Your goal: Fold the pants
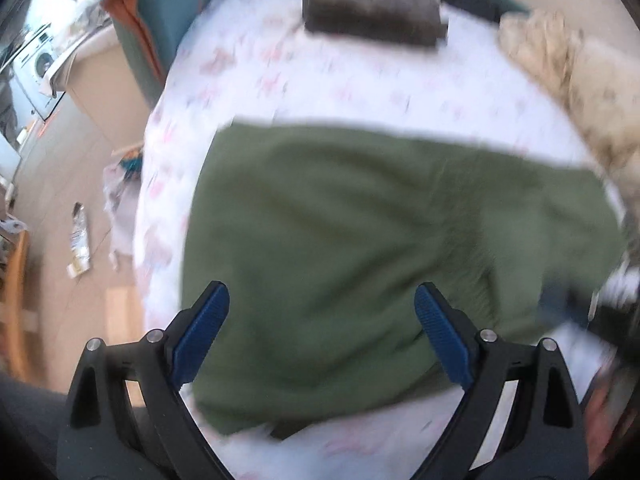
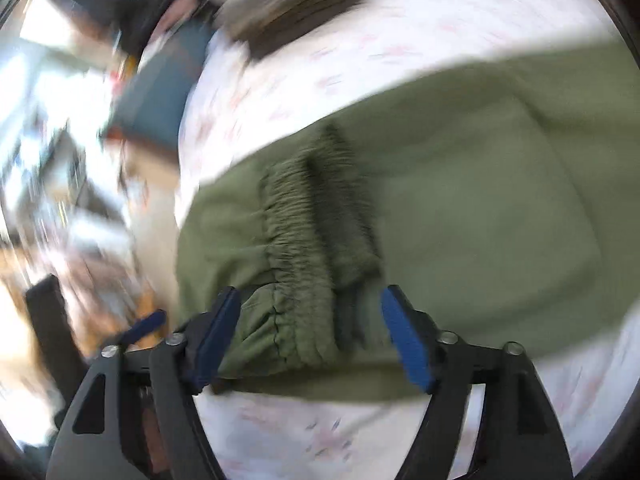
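Note:
Olive green pants [image 1: 340, 240] lie spread on a white bed sheet with a pink print [image 1: 320, 76]. My left gripper [image 1: 322, 300] is open and empty, hovering over the near part of the pants. In the right wrist view the pants [image 2: 480, 200] show their gathered elastic waistband [image 2: 304, 248], folded over. My right gripper [image 2: 310, 300] is open and empty, with its blue pads on either side of the waistband's near end. Both views are blurred by motion.
A dark folded garment stack [image 1: 372, 8] lies at the far end of the bed, also in the right wrist view [image 2: 296, 4]. A beige patterned cloth [image 1: 572, 76] lies at the right. A teal bin [image 1: 168, 20] and floor clutter [image 1: 80, 236] sit left of the bed.

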Demonstrator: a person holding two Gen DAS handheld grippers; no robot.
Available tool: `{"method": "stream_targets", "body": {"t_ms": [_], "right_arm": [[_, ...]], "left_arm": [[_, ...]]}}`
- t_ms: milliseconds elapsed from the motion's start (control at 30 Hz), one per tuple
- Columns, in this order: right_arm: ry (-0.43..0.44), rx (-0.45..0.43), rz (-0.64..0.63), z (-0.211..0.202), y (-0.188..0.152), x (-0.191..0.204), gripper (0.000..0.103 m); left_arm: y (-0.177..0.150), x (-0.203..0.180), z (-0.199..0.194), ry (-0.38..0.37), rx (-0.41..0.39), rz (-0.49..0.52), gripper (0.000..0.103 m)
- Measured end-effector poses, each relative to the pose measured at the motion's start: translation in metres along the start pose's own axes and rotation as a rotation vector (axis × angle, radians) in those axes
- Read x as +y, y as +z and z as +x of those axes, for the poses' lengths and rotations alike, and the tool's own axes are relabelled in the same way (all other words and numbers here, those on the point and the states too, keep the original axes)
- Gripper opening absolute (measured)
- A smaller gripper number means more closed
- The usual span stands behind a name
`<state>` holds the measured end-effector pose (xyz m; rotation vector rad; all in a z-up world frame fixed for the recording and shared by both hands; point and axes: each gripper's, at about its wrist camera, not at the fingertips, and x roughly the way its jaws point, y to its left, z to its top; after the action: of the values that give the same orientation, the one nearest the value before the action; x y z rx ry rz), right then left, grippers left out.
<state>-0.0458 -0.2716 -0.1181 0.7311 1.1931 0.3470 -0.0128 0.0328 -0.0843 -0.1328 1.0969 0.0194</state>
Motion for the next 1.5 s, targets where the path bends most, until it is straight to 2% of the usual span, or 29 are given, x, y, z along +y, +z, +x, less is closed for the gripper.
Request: {"method": "stream_targets", "body": {"t_ms": [100,133,200,300,333,400,500,567,633,733,800,900,967,1033,1100,1167,1233,1267,1300,1333,1367,1400,1467,1500], "right_arm": [[0.037,-0.051,0.199,-0.018,-0.018,-0.046,0.077],[0.03,-0.066,0.25,-0.022,-0.021,-0.062,0.077],[-0.002,-0.105,0.309,-0.028,-0.014,-0.087,0.077],[-0.092,-0.23,0.404,-0.047,0.013,-0.132,0.076],[-0.108,-0.262,0.43,-0.055,0.02,-0.145,0.075],[-0.139,-0.367,0.515,-0.08,0.041,-0.184,0.075],[-0.168,-0.519,0.609,-0.128,0.071,-0.236,0.068],[-0.199,-0.579,0.647,-0.149,0.087,-0.256,0.063],[-0.234,-0.582,0.656,-0.16,0.101,-0.266,0.053],[-0.254,-0.593,0.678,-0.174,0.114,-0.276,0.053],[-0.217,-0.561,0.713,-0.179,0.115,-0.281,0.054],[-0.276,-0.526,0.697,-0.181,0.11,-0.261,0.056],[-0.321,-0.548,0.688,-0.19,0.096,-0.241,0.06],[-0.373,-0.549,0.704,-0.186,0.086,-0.235,0.074],[-0.43,-0.504,0.764,-0.178,0.081,-0.245,0.077],[-0.388,-0.49,0.811,-0.168,0.084,-0.262,0.077],[-0.383,-0.519,0.789,-0.168,0.098,-0.271,0.077],[-0.364,-0.542,0.773,-0.171,0.105,-0.275,0.074],[-0.355,-0.551,0.761,-0.174,0.111,-0.278,0.064],[-0.352,-0.555,0.755,-0.175,0.118,-0.282,0.047],[-0.367,-0.551,0.732,-0.177,0.128,-0.286,0.037],[-0.405,-0.542,0.712,-0.179,0.133,-0.286,0.02],[-0.429,-0.579,0.681,-0.19,0.137,-0.283,0.013],[-0.441,-0.619,0.653,-0.199,0.139,-0.277,0.006]], "left_arm": [[0.013,-0.014,0.01,-0.062,-0.047,-0.065,0.092],[0.013,-0.012,0.02,-0.059,-0.04,-0.076,0.092],[0.011,-0.021,0.045,-0.042,0.026,-0.086,0.092],[0.006,-0.032,0.08,0.038,0.151,-0.05,0.092],[0.006,-0.033,0.085,0.051,0.166,-0.041,0.093],[0.009,-0.035,0.086,0.052,0.168,-0.049,0.093],[0.009,-0.036,0.085,0.04,0.179,-0.06,0.094],[0.008,-0.037,0.086,0.043,0.18,-0.06,0.094],[0.009,-0.038,0.085,0.045,0.188,-0.064,0.094],[0.011,-0.032,0.088,0.04,0.196,-0.067,0.094],[0.012,-0.033,0.089,0.044,0.201,-0.066,0.094],[0.016,-0.031,0.09,0.043,0.215,-0.078,0.094],[0.017,-0.032,0.091,0.047,0.221,-0.084,0.094],[0.017,-0.033,0.091,0.049,0.221,-0.085,0.094],[0.017,-0.034,0.091,0.051,0.224,-0.077,0.094],[0.017,-0.034,0.091,0.047,0.228,-0.081,0.094],[0.016,-0.032,0.09,0.041,0.227,-0.082,0.094],[0.016,-0.033,0.091,0.042,0.226,-0.081,0.094],[0.016,-0.033,0.091,0.043,0.224,-0.076,0.094],[0.016,-0.033,0.091,0.042,0.223,-0.073,0.094],[0.016,-0.032,0.091,0.039,0.222,-0.071,0.094],[0.015,-0.032,0.091,0.035,0.221,-0.067,0.094],[0.014,-0.03,0.091,0.03,0.22,-0.065,0.094],[0.014,-0.03,0.091,0.032,0.219,-0.061,0.094]]}}
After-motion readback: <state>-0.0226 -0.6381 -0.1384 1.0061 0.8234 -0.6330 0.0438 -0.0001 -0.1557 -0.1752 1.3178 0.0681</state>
